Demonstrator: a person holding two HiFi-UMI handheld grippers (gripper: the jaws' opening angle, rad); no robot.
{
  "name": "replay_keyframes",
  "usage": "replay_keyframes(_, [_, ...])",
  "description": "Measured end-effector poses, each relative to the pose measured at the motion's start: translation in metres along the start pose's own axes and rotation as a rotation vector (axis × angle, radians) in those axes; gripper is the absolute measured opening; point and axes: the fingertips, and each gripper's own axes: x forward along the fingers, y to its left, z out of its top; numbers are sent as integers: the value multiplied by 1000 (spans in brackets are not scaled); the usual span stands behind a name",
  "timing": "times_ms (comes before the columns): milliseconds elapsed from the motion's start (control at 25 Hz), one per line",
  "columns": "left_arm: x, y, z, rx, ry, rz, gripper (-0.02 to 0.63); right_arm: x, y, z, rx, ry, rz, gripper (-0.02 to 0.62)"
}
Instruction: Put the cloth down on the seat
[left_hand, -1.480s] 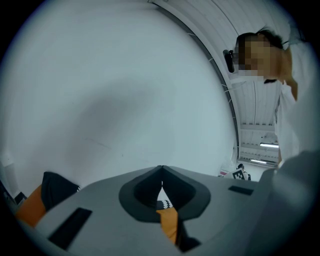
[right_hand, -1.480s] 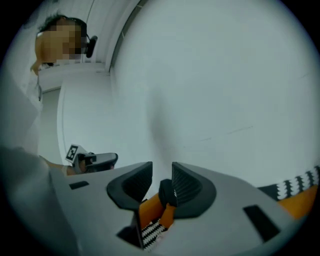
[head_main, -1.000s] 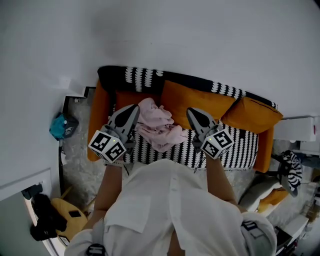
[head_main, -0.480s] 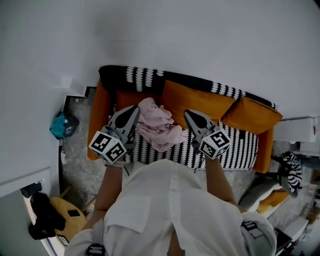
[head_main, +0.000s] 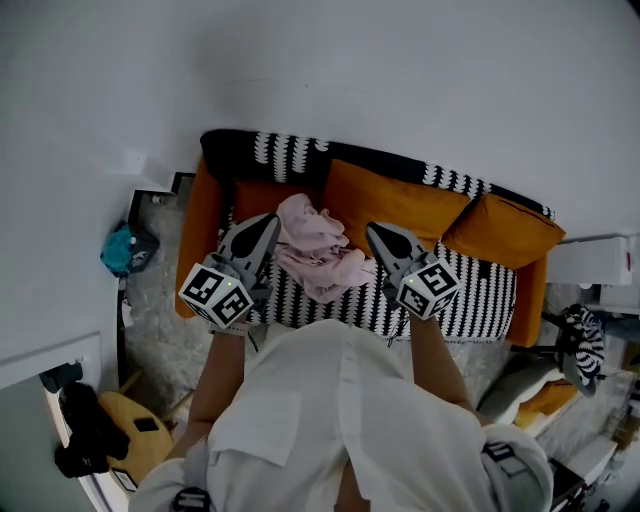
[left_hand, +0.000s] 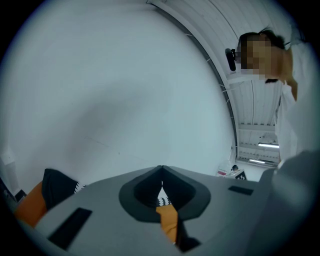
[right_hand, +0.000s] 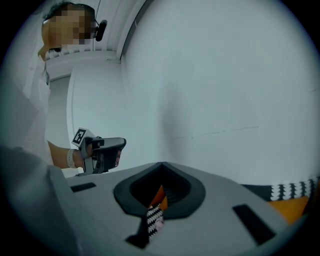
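A crumpled pink cloth (head_main: 315, 250) lies on the black-and-white striped seat (head_main: 470, 300) of an orange sofa, left of the middle, against an orange back cushion (head_main: 390, 205). My left gripper (head_main: 268, 222) hovers just left of the cloth, its jaws shut with nothing between them. My right gripper (head_main: 378, 232) hangs to the cloth's right, also shut and empty. In the left gripper view the closed jaw tips (left_hand: 161, 170) point at the white wall. In the right gripper view the tips (right_hand: 162, 165) meet too, and the left gripper (right_hand: 102, 150) shows beyond them.
A second orange cushion (head_main: 505, 230) leans at the sofa's right end. A teal bag (head_main: 125, 250) lies on the floor to the left. Black gear (head_main: 90, 435) and a tan object sit at the lower left. A striped item (head_main: 585, 340) lies at the right.
My right gripper has drifted slightly left toward the cloth. The left gripper and the cloth have barely moved.
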Motion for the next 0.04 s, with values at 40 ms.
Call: replay_keyframes(40, [-1, 0, 0, 0, 0, 1, 17, 0, 1, 0, -3, 2, 0, 9])
